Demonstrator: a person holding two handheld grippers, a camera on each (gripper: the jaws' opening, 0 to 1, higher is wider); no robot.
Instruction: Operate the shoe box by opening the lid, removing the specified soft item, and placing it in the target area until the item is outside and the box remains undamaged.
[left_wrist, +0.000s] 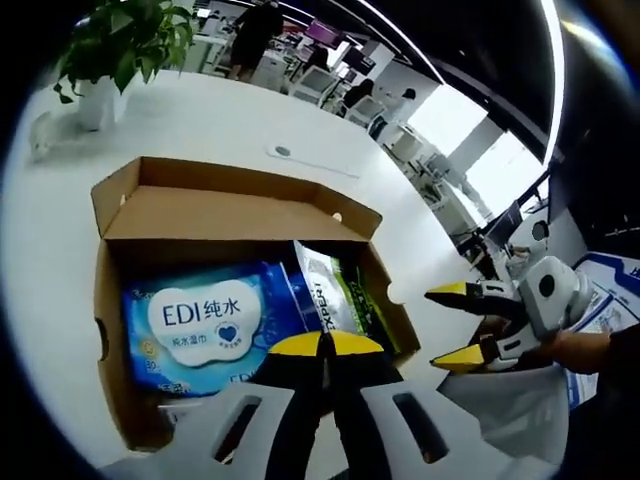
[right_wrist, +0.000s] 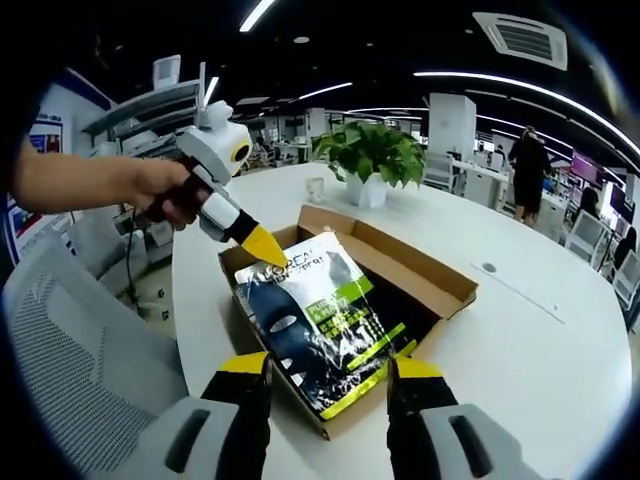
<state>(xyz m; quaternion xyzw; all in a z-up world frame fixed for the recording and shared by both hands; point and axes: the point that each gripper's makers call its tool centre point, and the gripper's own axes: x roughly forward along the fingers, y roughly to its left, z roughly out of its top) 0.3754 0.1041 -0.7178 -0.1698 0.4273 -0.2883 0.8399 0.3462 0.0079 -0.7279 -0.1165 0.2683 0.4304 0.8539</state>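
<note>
The shoe box (left_wrist: 232, 215) sits open on the white round desk (left_wrist: 210, 120), its lid flap folded back on the side toward the potted plant (left_wrist: 112, 45). Inside the box lie a blue wet-wipes pack (left_wrist: 205, 325) and, beside it, a dark packet with green and white print (left_wrist: 335, 295); in the right gripper view this packet (right_wrist: 320, 320) lies flat across the box (right_wrist: 430, 275), covering most of the opening. The left tool (left_wrist: 325, 345) hovers at the box's near edge with its yellow-tipped jaws pressed together, holding nothing. In the right gripper view the left tool (right_wrist: 262, 245) shows at the box's far-left corner, held by a hand (right_wrist: 165, 190). The right tool (right_wrist: 330, 370) stands wide apart over the box's near edge, empty; the left gripper view shows it (left_wrist: 460, 325) off the box's right side, jaws spread. A mesh chair (right_wrist: 75, 350) stands beside the desk.
</note>
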